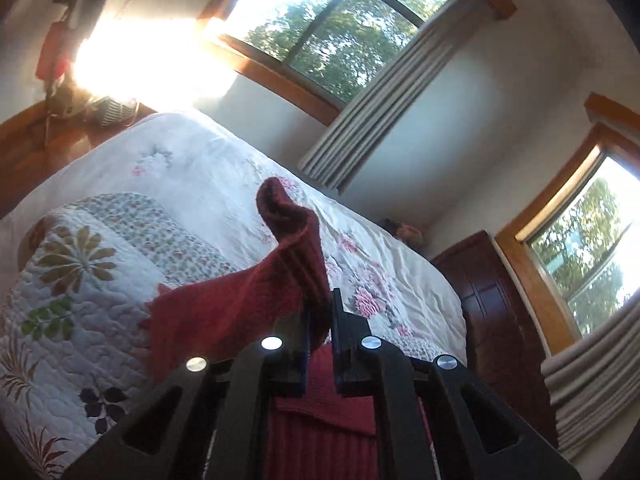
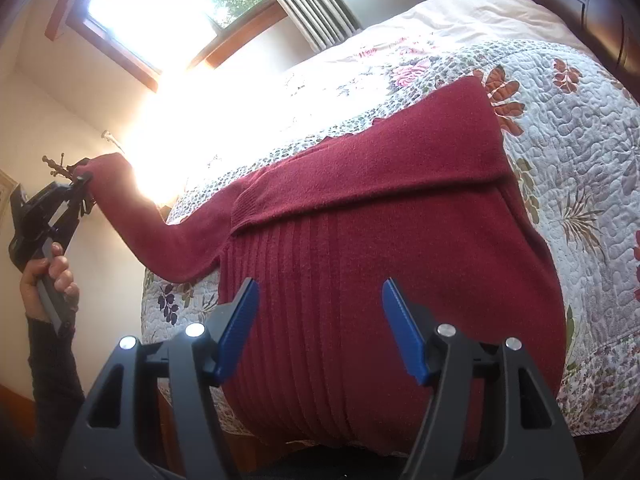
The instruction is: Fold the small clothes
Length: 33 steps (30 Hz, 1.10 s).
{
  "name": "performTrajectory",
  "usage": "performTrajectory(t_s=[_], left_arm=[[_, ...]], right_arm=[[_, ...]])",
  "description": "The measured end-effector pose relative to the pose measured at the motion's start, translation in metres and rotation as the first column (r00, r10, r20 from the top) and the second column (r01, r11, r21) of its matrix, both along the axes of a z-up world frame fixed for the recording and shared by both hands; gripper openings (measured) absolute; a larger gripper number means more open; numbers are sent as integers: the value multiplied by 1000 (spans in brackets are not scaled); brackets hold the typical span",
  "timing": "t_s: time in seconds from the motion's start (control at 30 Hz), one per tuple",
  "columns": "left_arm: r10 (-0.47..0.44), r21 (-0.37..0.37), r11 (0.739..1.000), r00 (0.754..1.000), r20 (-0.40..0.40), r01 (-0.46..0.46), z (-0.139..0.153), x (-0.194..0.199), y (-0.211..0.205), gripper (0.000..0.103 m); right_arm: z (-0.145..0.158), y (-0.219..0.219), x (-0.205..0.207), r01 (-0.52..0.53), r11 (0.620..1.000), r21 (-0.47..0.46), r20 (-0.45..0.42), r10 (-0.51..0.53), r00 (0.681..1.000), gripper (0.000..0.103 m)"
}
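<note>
A dark red knitted sweater (image 2: 380, 208) lies spread on the quilted bed, its ribbed body toward me and one side folded across the top. My left gripper (image 1: 321, 308) is shut on the cuff end of a sleeve (image 1: 288, 248), which it holds lifted off the bed. The right wrist view shows the same left gripper (image 2: 82, 182) at far left, a hand gripping its handle, with the sleeve (image 2: 160, 232) stretched up from the sweater. Low over the sweater's ribbed hem, my right gripper (image 2: 318, 296) stands open, and nothing sits between its blue pads (image 2: 240, 324).
A floral quilt (image 2: 580, 168) covers the bed's near part, a white flowered cover (image 1: 208, 168) the far part. A dark wooden cabinet (image 1: 492, 288) stands beside the bed. Windows with grey curtains (image 1: 368, 108) line the wall, and strong sun glare washes out one corner.
</note>
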<state>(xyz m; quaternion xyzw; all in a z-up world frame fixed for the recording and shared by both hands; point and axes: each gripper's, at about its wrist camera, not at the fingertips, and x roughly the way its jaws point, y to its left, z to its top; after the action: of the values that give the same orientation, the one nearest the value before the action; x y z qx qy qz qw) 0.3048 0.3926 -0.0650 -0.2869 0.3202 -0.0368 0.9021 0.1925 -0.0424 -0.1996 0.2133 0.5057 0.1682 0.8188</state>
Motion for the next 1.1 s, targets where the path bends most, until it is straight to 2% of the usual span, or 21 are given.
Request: performTrajectory(t_s=[0.1, 0.2, 0.47, 0.5, 0.57, 0.6, 0.63, 0.7, 0.77, 0.8, 0.9, 1.0, 1.1], left_arm=[[-103, 36, 994, 993, -54, 105, -19, 30, -61, 8], [-180, 91, 977, 976, -122, 192, -48, 56, -114, 8], [-300, 123, 928, 902, -309, 351, -145, 85, -214, 8], [-316, 117, 922, 890, -330, 370, -153, 85, -221, 8], [-339, 106, 913, 876, -344, 395, -161, 79, -234, 16], [-351, 92, 912, 875, -334, 401, -161, 76, -234, 26], [-354, 83, 913, 878, -321, 398, -159, 70, -234, 41], [-329, 74, 928, 897, -296, 365, -148, 61, -227, 58], [-307, 34, 943, 907, -289, 330, -139, 49, -211, 60], [-291, 6, 952, 911, -292, 306, -135, 40, -201, 62], [-229, -51, 973, 928, -294, 224, -129, 5, -169, 67], [-152, -83, 988, 937, -315, 133, -132, -37, -137, 67], [-79, -118, 992, 935, -346, 41, -139, -82, -108, 67]], right_arm=[[2, -11, 4, 16, 1000, 4, 6, -16, 1000, 65], [0, -26, 6, 35, 999, 2, -2, -35, 999, 65], [-4, -60, 18, 51, 999, -9, -19, -51, 998, 66], [-3, -62, 21, 46, 999, -7, -17, -46, 999, 70], [-2, -64, 31, 24, 1000, -5, -16, -24, 1000, 79], [-2, -65, 37, 7, 1000, 12, -20, -7, 1000, 82], [-2, -66, 45, -5, 999, 36, -27, 5, 1000, 82], [-3, -67, 62, -18, 996, 87, -39, 22, 999, 82], [-8, -66, 85, -33, 985, 169, -62, 44, 997, 79], [-13, -65, 98, -38, 974, 225, -83, 58, 995, 66], [-38, -53, 142, -38, 927, 374, -181, 113, 977, 47], [-71, -32, 182, -28, 893, 450, -276, 169, 946, 46], [-105, -11, 209, -18, 891, 453, -357, 199, 913, 46]])
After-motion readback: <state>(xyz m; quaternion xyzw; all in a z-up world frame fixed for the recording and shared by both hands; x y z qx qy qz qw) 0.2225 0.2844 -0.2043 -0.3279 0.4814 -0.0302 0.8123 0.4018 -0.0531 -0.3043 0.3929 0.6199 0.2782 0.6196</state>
